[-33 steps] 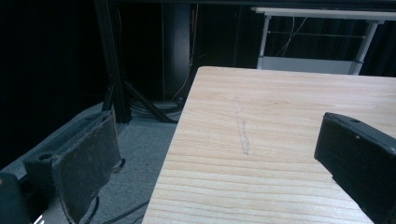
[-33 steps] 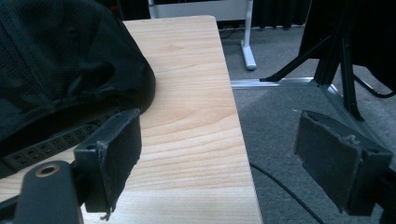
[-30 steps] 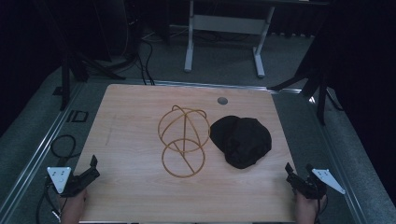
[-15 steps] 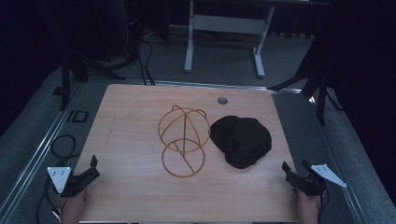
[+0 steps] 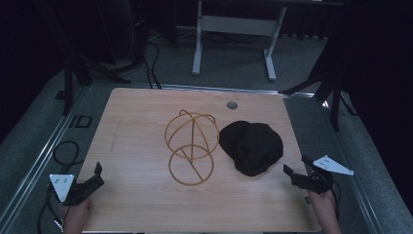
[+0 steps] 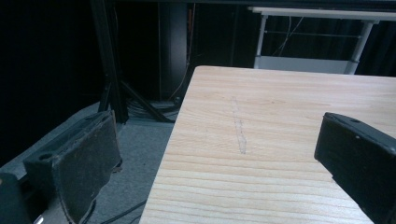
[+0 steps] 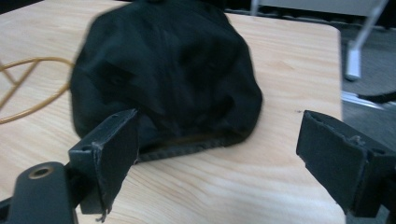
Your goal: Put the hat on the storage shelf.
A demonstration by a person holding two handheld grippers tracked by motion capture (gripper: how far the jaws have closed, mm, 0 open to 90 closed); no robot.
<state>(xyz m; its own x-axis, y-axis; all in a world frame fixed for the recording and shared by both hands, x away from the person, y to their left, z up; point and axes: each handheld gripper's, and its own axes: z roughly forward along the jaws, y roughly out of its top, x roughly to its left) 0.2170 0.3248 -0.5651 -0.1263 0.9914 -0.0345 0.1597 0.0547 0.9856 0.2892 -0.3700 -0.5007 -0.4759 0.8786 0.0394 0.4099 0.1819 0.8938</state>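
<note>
Two spread, empty grippers, left [image 5: 97,176] and right [image 5: 295,166], the latter near an unlabelled black cap [image 5: 251,146].

The high view looks forward and down over the whole wooden table [image 5: 146,126] from above its near edge. The left gripper view sits low at the near left corner, facing far along the table's left edge [image 6: 173,140]. The right gripper view sits low at the near right, close to the black hat [image 7: 163,70], which the high view shares [image 5: 251,146].
</note>
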